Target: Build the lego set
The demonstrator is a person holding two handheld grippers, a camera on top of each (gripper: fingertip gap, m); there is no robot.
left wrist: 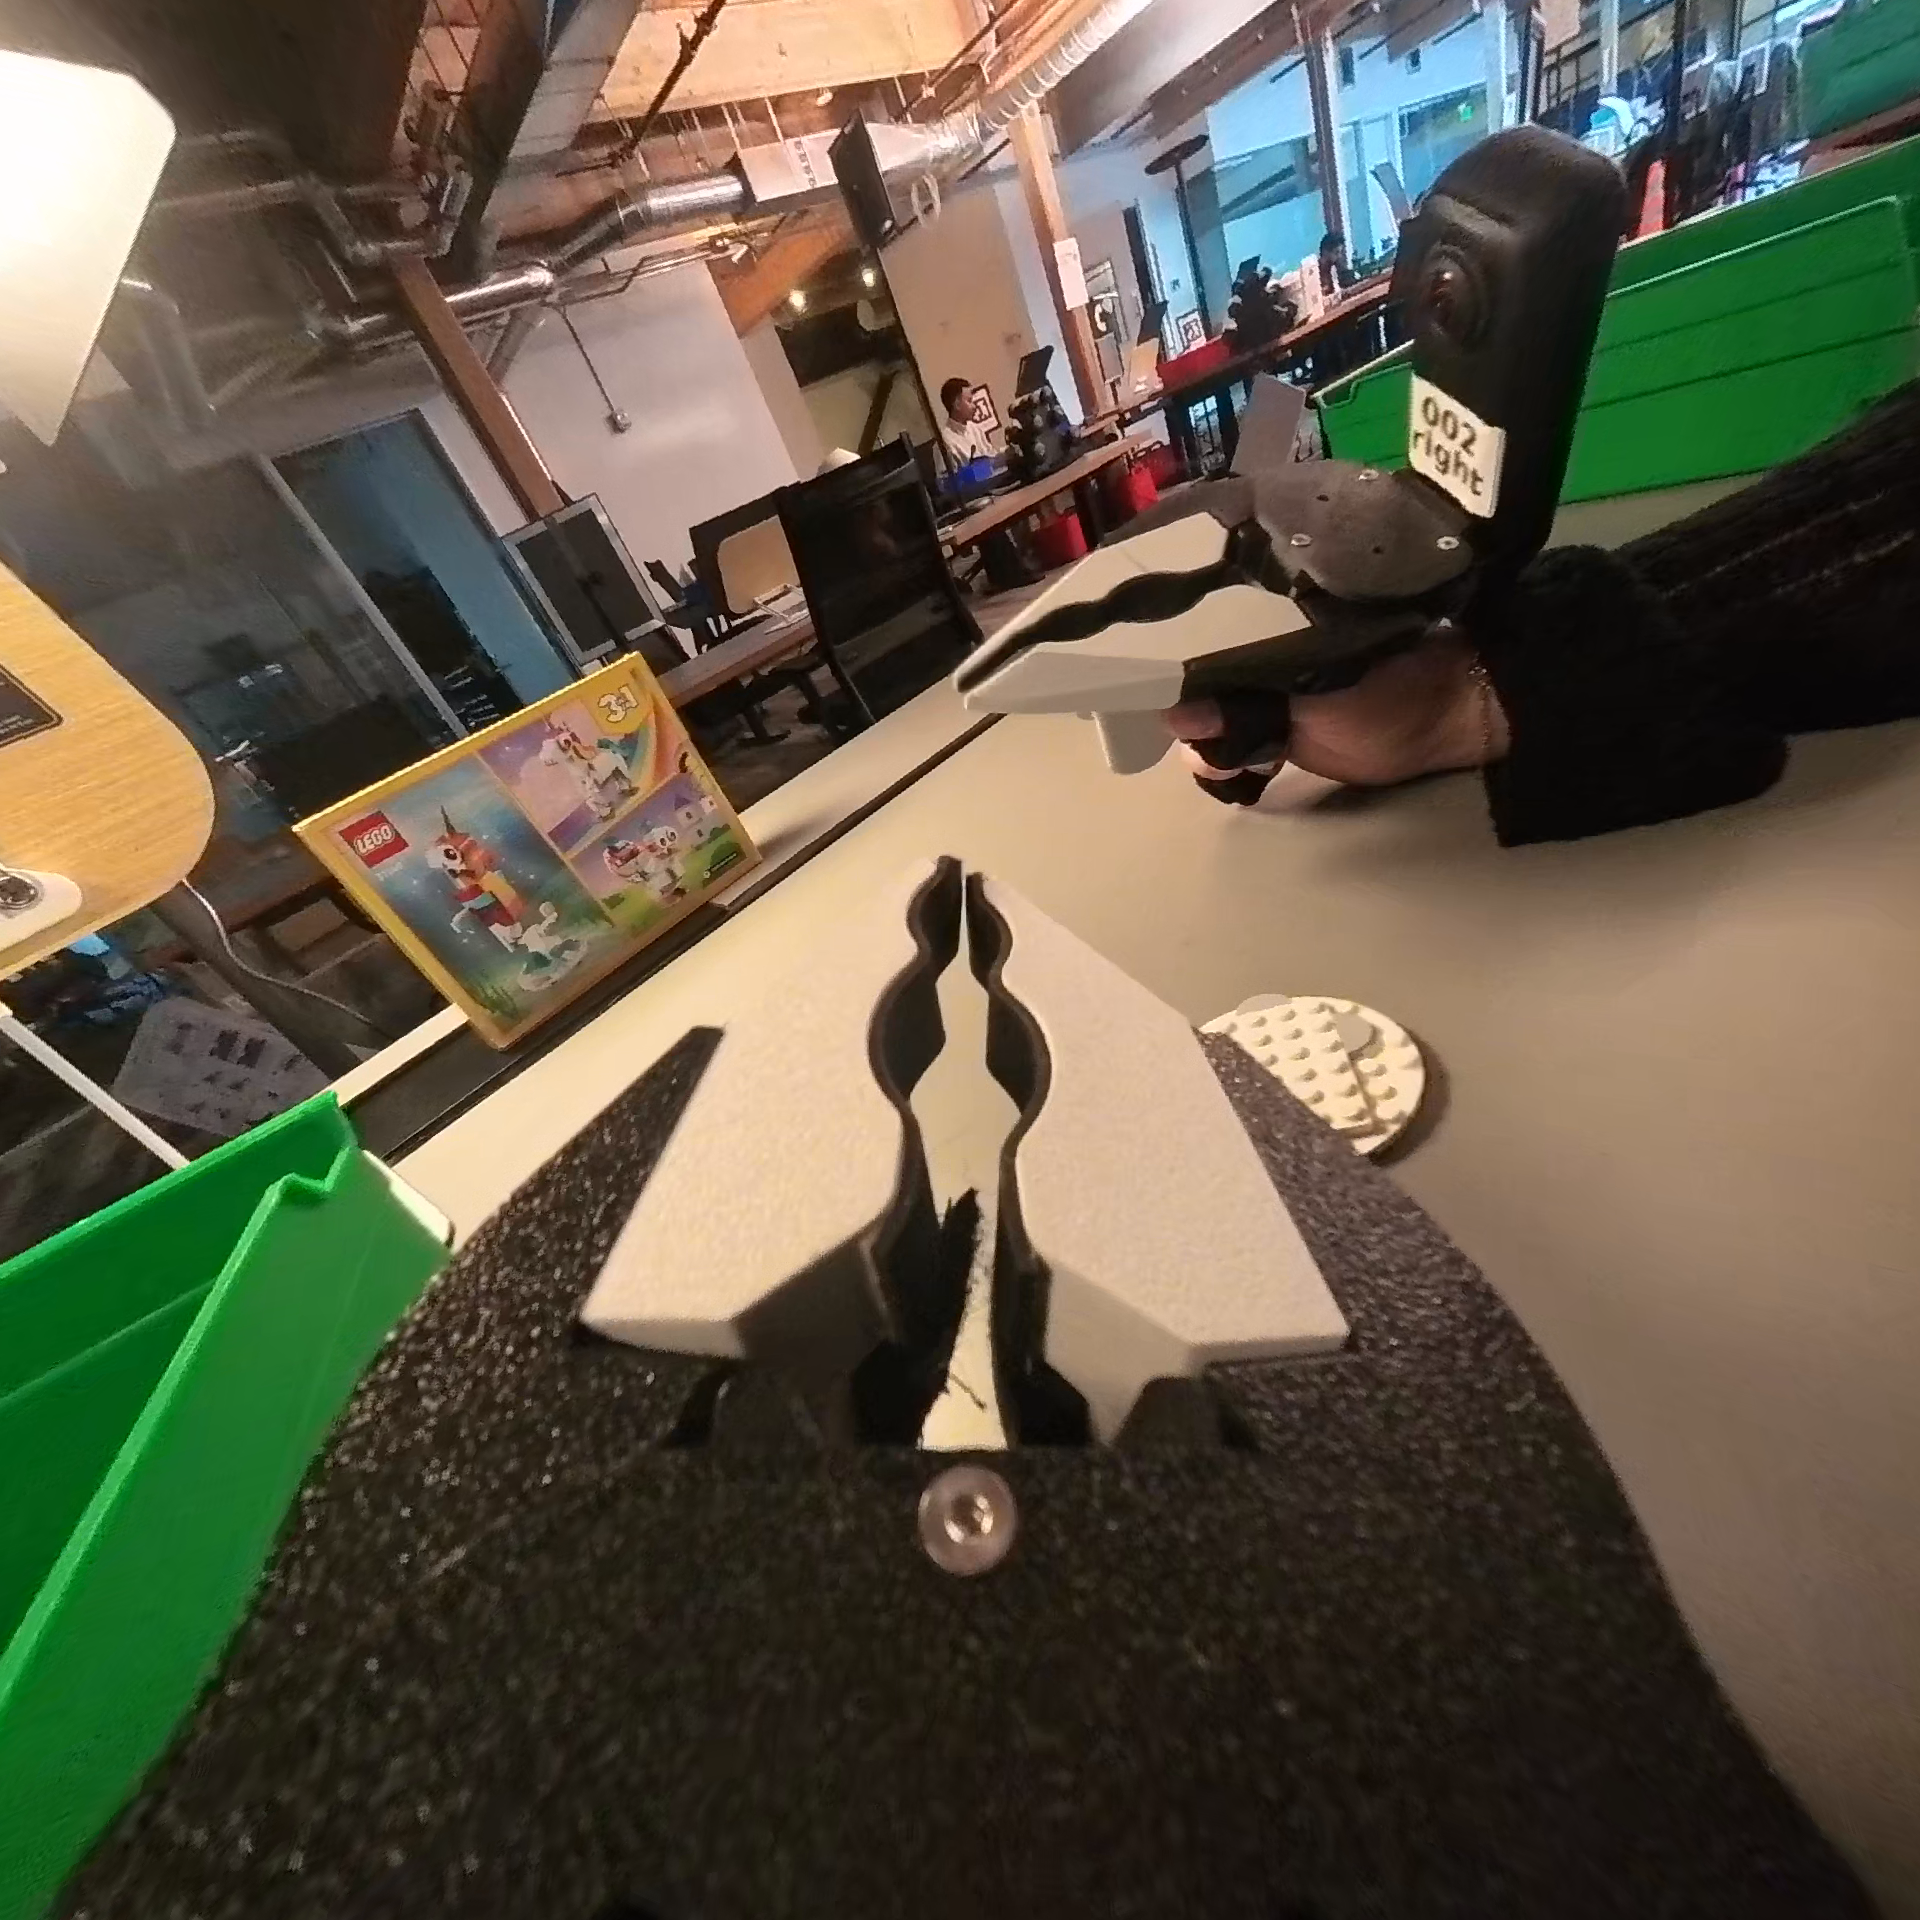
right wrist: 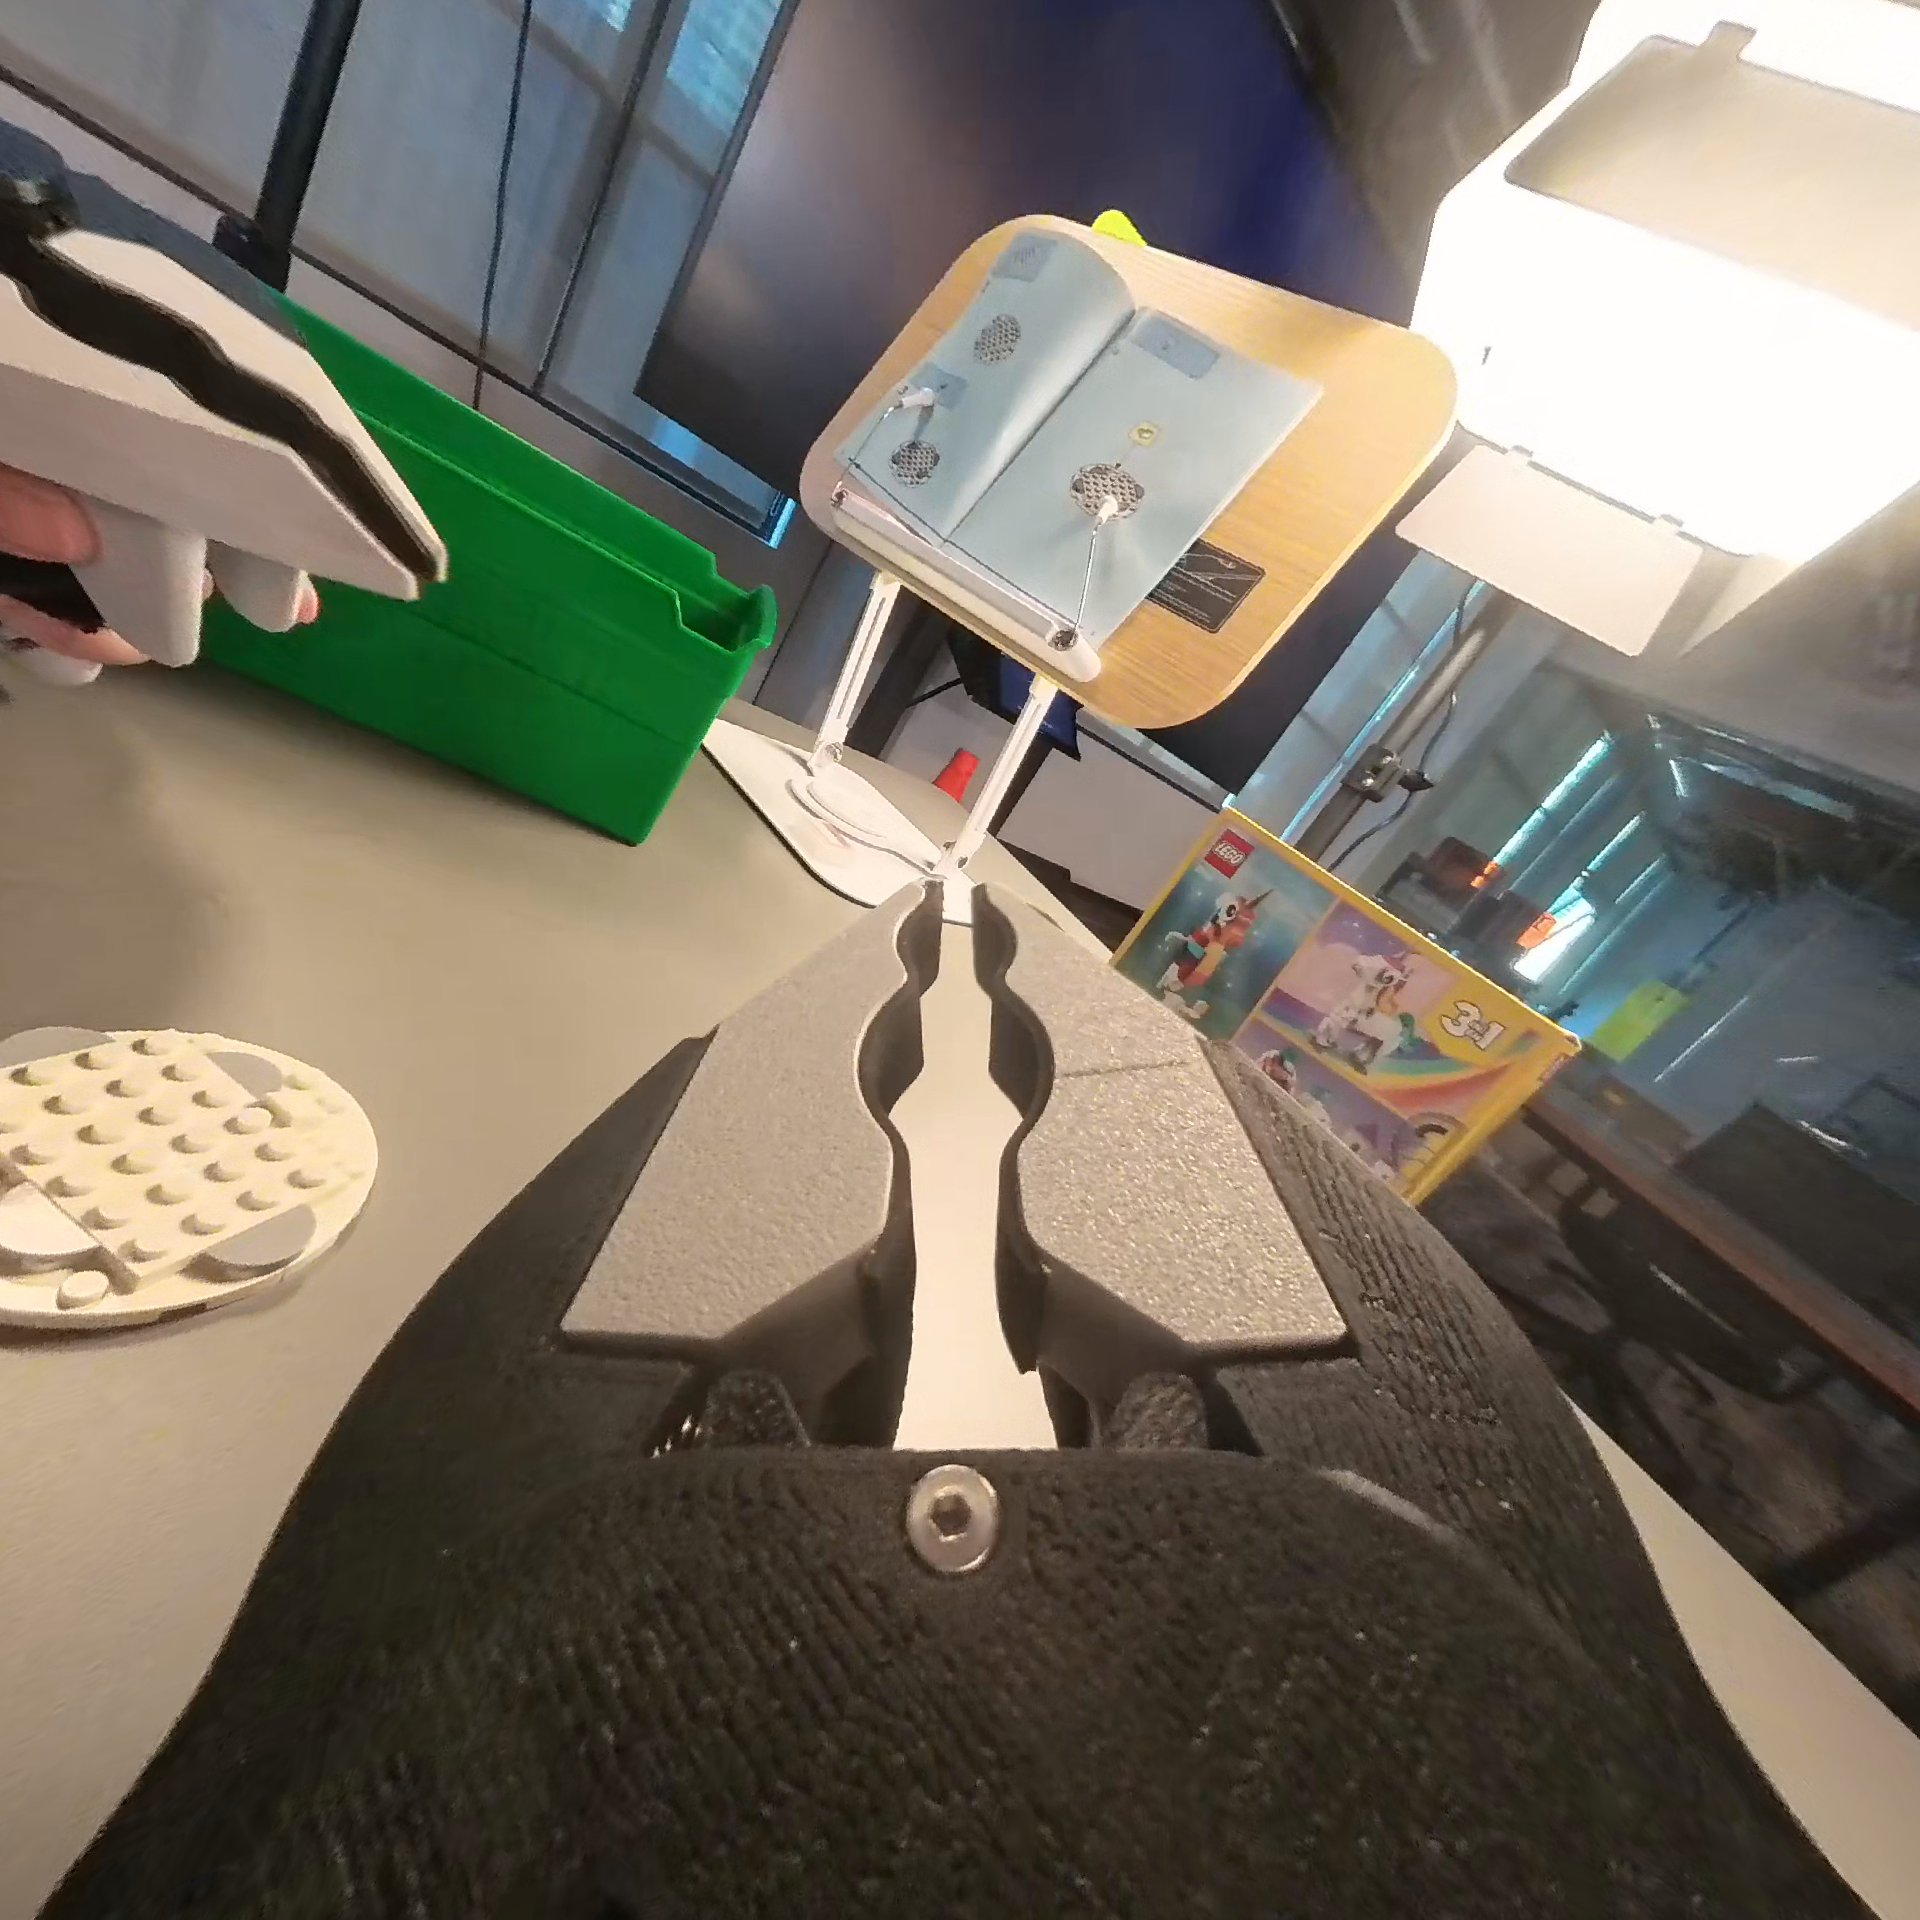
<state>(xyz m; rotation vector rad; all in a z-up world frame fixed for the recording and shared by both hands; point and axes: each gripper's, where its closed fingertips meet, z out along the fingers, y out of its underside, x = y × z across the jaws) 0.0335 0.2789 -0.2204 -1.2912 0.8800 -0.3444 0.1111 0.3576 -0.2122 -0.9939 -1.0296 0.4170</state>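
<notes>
A round white studded Lego plate (left wrist: pixel 1320 1070) lies flat on the grey table (left wrist: pixel 1610 1195), just right of my left gripper (left wrist: pixel 961 878). The left gripper's jaws are closed together and hold nothing. In the right wrist view the plate (right wrist: pixel 156 1164) sits to the left of my right gripper (right wrist: pixel 951 902), whose jaws are nearly together with a thin slit and nothing between them. Each gripper shows in the other's view, held in a hand above the table: the right gripper (left wrist: pixel 971 677) and the left gripper (right wrist: pixel 421 566). Both are apart from the plate.
The yellow Lego box (left wrist: pixel 530 862) stands at the table's far edge. A wooden stand holds an open light-blue booklet (right wrist: pixel 1070 447). A green bin (right wrist: pixel 499 623) sits by the left gripper, and more green bins (left wrist: pixel 1714 343) stand behind the right hand. About 12 cm separates my left fingertips from my right. From the left gripper's tips to the plate (right wrist: pixel 156 1164) is close to 11 cm. Seen from the left wrist view (left wrist: pixel 1282 1054) as well.
</notes>
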